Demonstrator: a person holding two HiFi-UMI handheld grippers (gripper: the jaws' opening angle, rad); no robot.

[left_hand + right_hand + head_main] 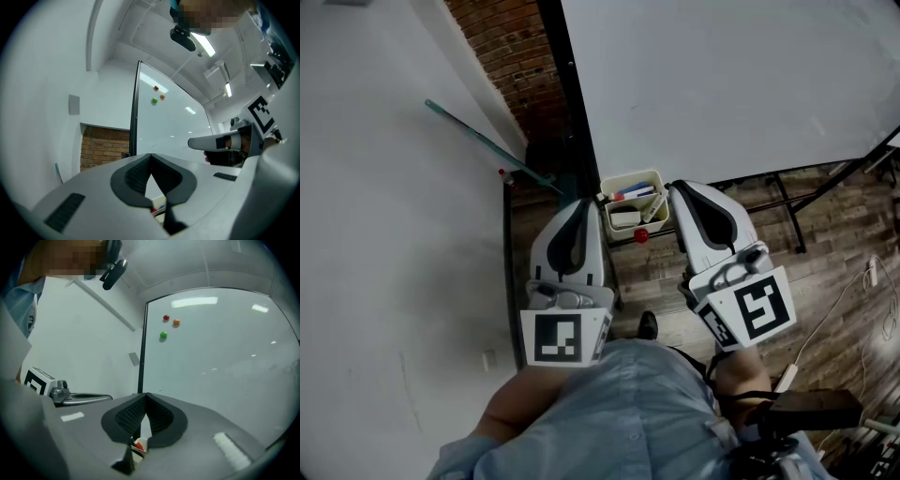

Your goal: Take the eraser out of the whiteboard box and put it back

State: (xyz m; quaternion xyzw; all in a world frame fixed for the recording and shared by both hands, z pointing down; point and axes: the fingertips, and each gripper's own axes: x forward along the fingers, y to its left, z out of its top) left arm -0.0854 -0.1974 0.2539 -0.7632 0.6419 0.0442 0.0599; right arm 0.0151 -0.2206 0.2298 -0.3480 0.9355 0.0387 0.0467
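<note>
Starting nearest the camera, a light blue sleeve (581, 422) is seen low in the head view, and both grippers are held side by side beyond it. The left gripper (579, 208) is closed: in its own view the dark pads are pressed together with nothing between them. The right gripper (679, 193) is likewise closed on nothing. Both tips are pointed toward the whiteboard box (605, 214), and neither is touching it.

Inside the box, beside a blue marker (634, 192), a pale block with a dark underside is seen, taken to be the eraser (625, 217). Behind the box the whiteboard (722, 84) is spread out, with small coloured magnets (163, 335) stuck to it.

With the eraser in the box and both grippers empty, either nothing has been started or the whole task is finished; which of these applies cannot be settled.
</note>
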